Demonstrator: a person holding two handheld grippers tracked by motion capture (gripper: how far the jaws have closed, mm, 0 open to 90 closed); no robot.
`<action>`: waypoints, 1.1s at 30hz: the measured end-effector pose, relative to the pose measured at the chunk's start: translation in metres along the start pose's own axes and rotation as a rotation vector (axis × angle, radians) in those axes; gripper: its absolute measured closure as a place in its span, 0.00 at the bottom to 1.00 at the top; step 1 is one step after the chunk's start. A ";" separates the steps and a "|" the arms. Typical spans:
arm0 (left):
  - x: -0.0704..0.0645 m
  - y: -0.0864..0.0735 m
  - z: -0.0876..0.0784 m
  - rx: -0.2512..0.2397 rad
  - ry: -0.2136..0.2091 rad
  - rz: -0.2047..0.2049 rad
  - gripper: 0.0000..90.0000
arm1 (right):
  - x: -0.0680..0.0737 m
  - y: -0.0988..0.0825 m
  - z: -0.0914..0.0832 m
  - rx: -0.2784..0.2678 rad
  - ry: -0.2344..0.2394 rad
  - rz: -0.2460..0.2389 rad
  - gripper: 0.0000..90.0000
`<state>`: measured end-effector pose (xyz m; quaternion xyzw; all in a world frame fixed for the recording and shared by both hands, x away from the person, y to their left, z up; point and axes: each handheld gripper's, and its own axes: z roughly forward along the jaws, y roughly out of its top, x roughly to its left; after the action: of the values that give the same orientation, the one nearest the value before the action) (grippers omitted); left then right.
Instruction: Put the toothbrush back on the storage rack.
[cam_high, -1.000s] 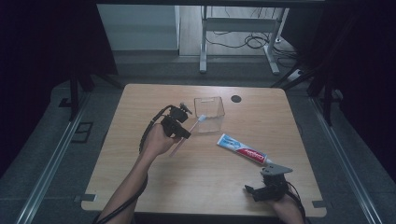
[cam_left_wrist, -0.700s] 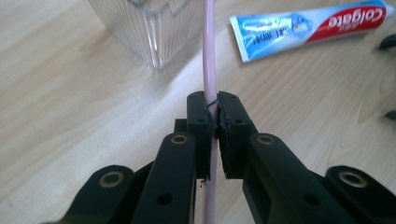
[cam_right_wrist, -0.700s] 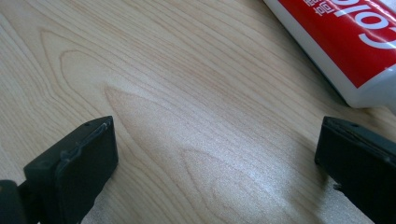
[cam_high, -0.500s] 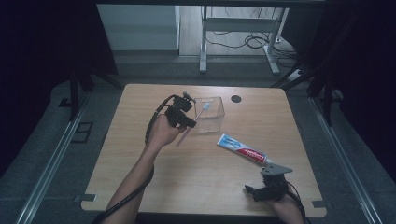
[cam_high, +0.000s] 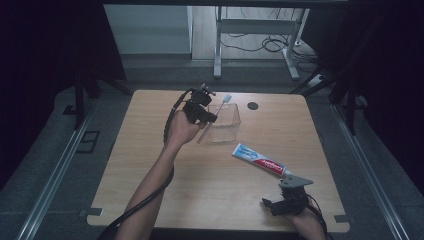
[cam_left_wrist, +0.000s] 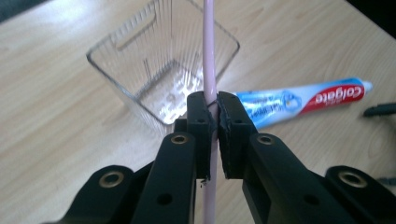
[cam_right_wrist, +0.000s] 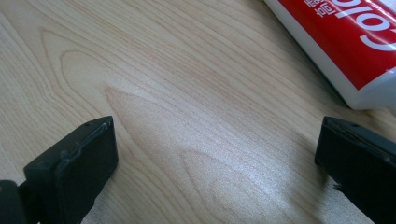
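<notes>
Two grippers are at work, but just one is busy. In the high view the left gripper (cam_high: 206, 116) is up in the air, just past the near-left edge of the clear, square plastic cup (cam_high: 224, 124). Its jaws are pinched tight on the thin pink toothbrush (cam_high: 216, 117).

The brush is long and slanted: its blue and white head points to about 1 o'clock, up over the cup's open top, and its tail points to about 7 o'clock, down toward the wooden table (cam_high: 150, 150). In the left gripper view the pink handle (cam_left_wrist: 208, 56) runs straight up at 12 o'clock across the cup's mouth (cam_left_wrist: 140, 42). So the cup sits just ahead of the jaws — that is what counts for dropping the brush in. I think the brush needs to stand up more before it goes down.

The left forearm reaches far out from 6 o'clock, with the hand lifted.

The right gripper (cam_high: 272, 204) rests low near the table's front edge, its jaws spread wide with nothing between them. The red, white and blue toothpaste tube (cam_high: 260, 160) lies flat at about 11 o'clock from it — close, not touching.
</notes>
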<state>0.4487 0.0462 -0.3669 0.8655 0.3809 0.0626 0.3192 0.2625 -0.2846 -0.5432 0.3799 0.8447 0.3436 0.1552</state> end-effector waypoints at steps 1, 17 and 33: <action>0.000 0.002 0.000 -0.007 0.002 0.001 0.94 | 0.000 0.000 0.000 0.000 0.000 -0.001 0.00; 0.011 0.028 0.010 -0.125 0.034 -0.007 0.94 | 0.000 0.000 0.000 0.002 0.004 -0.002 0.00; 0.015 0.044 0.025 -0.236 0.075 0.012 0.94 | -0.001 0.000 0.001 -0.003 0.004 -0.008 0.00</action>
<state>0.4952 0.0217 -0.3623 0.8212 0.3775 0.1412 0.4039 0.2636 -0.2848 -0.5433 0.3755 0.8461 0.3449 0.1554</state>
